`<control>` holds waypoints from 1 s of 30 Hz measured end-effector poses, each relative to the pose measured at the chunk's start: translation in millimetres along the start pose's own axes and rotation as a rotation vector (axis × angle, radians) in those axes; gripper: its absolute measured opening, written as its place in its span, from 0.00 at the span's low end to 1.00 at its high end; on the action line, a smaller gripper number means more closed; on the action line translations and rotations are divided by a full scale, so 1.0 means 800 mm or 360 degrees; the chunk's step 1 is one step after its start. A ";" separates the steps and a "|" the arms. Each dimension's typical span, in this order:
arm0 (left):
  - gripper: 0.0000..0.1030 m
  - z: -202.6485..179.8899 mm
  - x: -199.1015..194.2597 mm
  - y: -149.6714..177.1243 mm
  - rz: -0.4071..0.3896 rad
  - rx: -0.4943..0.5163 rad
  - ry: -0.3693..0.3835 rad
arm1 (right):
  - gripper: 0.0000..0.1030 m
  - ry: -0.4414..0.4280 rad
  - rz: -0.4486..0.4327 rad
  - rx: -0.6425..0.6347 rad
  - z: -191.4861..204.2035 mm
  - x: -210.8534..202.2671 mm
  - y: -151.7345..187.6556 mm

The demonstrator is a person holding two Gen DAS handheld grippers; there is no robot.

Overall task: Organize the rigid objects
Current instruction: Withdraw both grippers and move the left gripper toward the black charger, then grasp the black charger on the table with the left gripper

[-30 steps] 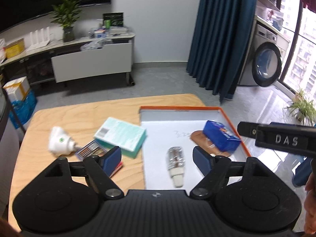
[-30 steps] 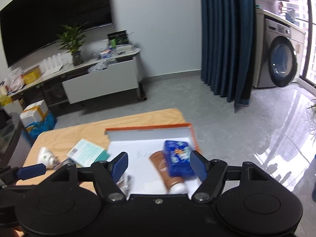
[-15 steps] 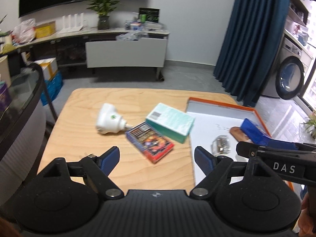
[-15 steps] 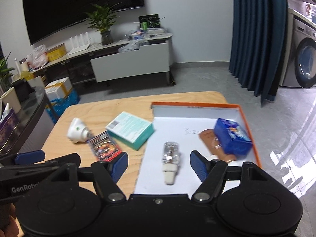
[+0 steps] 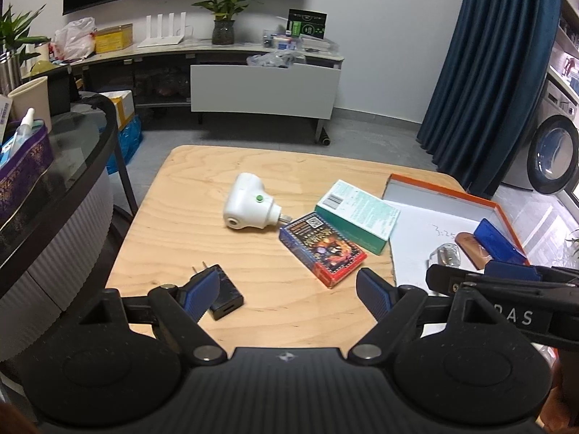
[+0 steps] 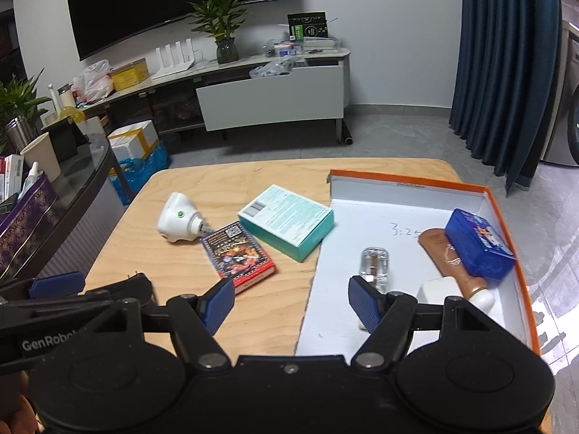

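Note:
On the wooden table [image 5: 202, 246] lie a white plug-in device [image 5: 249, 209], a red card box [image 5: 322, 249], a teal box [image 5: 356, 215] and a black charger [image 5: 222, 291]. An orange-rimmed tray [image 6: 416, 184] at the right holds a blue box [image 6: 477, 249], a brown tube [image 6: 452, 264] and a clear bottle [image 6: 374, 266]. My left gripper [image 5: 287, 294] is open and empty above the near table edge, its left finger next to the charger. My right gripper [image 6: 289, 302] is open and empty, over the tray's left edge.
A glass-topped counter [image 5: 54, 181] with a cup and boxes stands at the left. A TV console [image 5: 224, 68] with a plant is behind the table. A blue curtain [image 5: 488, 72] and a washing machine [image 5: 553, 155] are at the right.
Both grippers have swung left and pulled back; the left view now shows the table's left part and the black charger. Both stay open and empty.

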State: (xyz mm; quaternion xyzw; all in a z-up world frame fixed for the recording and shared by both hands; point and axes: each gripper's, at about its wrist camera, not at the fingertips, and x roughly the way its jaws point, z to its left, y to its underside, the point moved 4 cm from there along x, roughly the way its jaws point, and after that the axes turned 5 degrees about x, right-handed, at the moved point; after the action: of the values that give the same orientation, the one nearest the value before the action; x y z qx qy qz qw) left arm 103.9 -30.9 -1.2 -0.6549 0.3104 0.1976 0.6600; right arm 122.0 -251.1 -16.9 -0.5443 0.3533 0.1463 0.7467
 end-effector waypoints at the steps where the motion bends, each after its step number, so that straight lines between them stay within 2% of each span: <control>1: 0.83 0.001 0.000 0.000 0.0001 -0.0008 0.0000 | 0.80 -0.0004 0.0002 -0.0003 0.001 0.001 0.000; 20: 0.85 0.026 0.014 0.013 0.0034 -0.0068 -0.0076 | 0.80 -0.0038 0.0068 -0.0063 0.022 0.031 0.005; 22: 0.88 0.031 0.018 0.017 0.0033 -0.0087 -0.0101 | 0.80 -0.0047 0.0071 -0.0065 0.023 0.033 0.006; 30: 0.88 0.053 0.049 0.035 0.0091 -0.0244 -0.0210 | 0.80 -0.0070 0.0097 -0.0047 0.017 0.040 0.013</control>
State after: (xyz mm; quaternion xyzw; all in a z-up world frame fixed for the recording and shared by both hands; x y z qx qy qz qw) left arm 120.4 7.3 -50.8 -0.6799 0.2688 0.2824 0.6210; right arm 143.5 -240.6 -44.4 -0.5410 0.3509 0.1861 0.7413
